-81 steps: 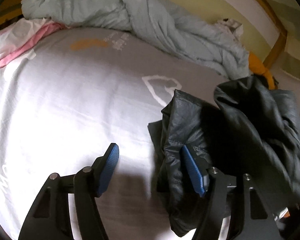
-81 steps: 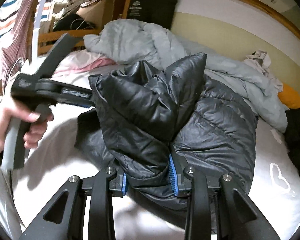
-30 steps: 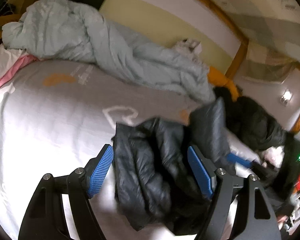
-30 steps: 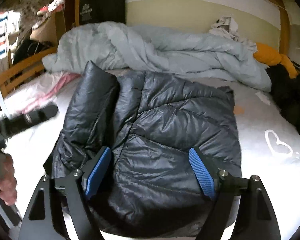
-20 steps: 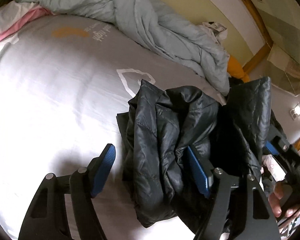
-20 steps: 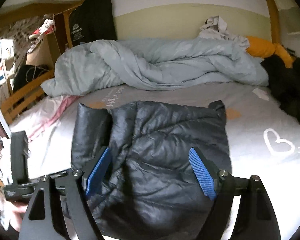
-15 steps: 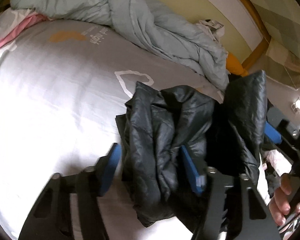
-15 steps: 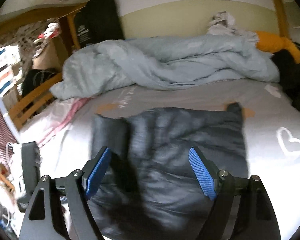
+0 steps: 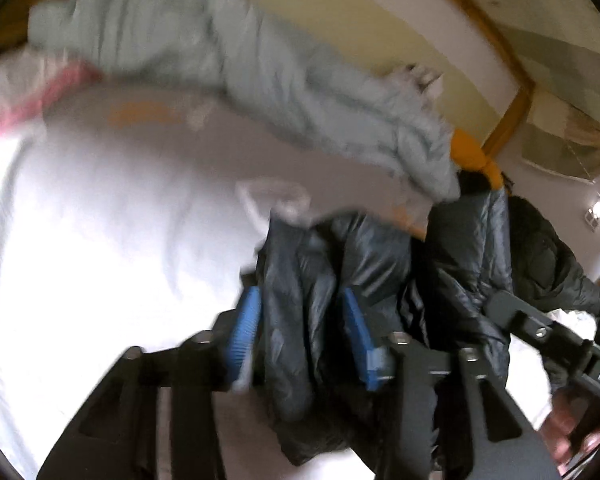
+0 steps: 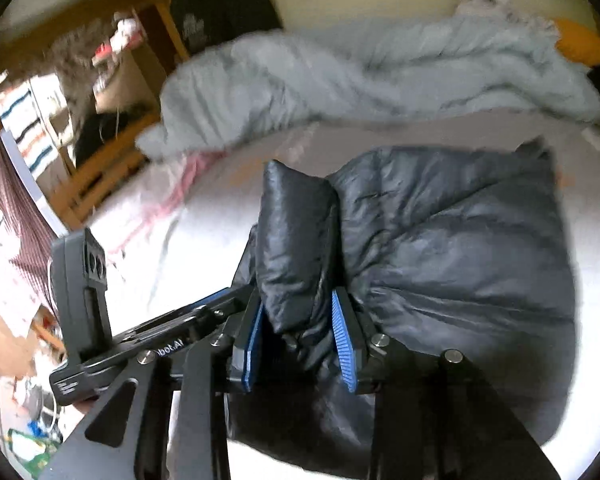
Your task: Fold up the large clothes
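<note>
A black puffer jacket [image 10: 452,240] lies on the white bed sheet [image 10: 204,232], its body spread to the right. My right gripper [image 10: 300,320] is shut on an upright fold of the jacket at its near left edge. In the left wrist view my left gripper [image 9: 300,320] is shut on a bunched part of the same jacket [image 9: 364,256]. The other gripper's black body shows at the right of the left wrist view [image 9: 548,336] and at the left of the right wrist view [image 10: 88,312]. Both views are blurred.
A rumpled pale blue duvet [image 10: 360,68] lies along the far side of the bed by the headboard. An orange item [image 9: 472,156] and another dark garment [image 9: 548,256] lie at the right. Pink and white bedding [image 9: 24,96] is at the left, with wooden furniture [image 10: 100,176] beyond.
Both grippers were open over the jacket half a second ago. Both have since closed on folds of it at the near edge. The cameras are moving.
</note>
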Demonstrator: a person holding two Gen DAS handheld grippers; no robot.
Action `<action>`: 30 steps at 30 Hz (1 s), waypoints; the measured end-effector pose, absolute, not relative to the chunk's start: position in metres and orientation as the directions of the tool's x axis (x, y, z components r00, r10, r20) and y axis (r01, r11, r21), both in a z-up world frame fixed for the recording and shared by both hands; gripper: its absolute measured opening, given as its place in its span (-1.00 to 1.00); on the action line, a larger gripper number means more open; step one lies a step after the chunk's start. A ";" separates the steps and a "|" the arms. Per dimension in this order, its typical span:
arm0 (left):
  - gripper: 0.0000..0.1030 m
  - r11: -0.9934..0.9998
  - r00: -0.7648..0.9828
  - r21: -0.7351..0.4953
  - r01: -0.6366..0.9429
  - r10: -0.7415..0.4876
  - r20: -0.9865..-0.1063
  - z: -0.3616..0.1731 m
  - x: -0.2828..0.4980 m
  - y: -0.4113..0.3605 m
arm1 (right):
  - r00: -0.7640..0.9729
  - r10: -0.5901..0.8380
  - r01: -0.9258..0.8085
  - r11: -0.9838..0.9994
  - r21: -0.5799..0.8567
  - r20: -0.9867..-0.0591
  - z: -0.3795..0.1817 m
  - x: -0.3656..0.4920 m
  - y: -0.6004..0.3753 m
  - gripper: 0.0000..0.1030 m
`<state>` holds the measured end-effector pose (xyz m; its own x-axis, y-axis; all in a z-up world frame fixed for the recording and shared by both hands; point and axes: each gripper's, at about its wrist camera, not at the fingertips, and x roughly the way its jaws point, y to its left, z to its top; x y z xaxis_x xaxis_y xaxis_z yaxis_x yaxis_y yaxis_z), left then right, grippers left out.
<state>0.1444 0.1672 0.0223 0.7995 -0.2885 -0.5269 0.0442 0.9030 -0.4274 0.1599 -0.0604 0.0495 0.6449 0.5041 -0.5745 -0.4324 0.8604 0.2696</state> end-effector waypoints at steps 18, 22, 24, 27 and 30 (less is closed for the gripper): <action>0.76 0.992 0.844 -0.094 0.081 -0.118 -0.524 0.044 0.141 0.096 | 0.796 0.053 -0.038 0.999 0.038 -0.603 0.026 0.140 -0.198 0.03; 0.78 0.977 0.770 -0.204 0.059 -0.175 -0.614 0.015 0.152 0.128 | 0.803 0.078 -0.079 0.997 0.023 -0.591 0.024 0.144 -0.192 0.03; 0.79 0.977 0.758 -0.210 0.031 -0.160 -0.632 0.004 0.156 0.133 | 0.807 0.104 -0.098 0.994 0.042 -0.582 0.025 0.146 -0.191 0.03; 0.79 0.986 0.766 -0.166 -0.010 -0.100 -0.636 -0.005 0.156 0.132 | 0.814 0.146 -0.128 0.989 0.071 -0.563 0.031 0.145 -0.185 0.05; 0.85 0.993 0.780 -0.101 -0.054 -0.021 -0.625 -0.020 0.157 0.132 | 0.809 0.176 -0.158 0.984 0.081 -0.561 0.033 0.148 -0.178 0.05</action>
<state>0.1567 0.1316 -0.0202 0.7800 -0.0212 -0.6254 -0.0544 0.9933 -0.1015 0.1476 -0.1782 0.0327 0.8090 0.1760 -0.5609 -0.1583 0.9841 0.0806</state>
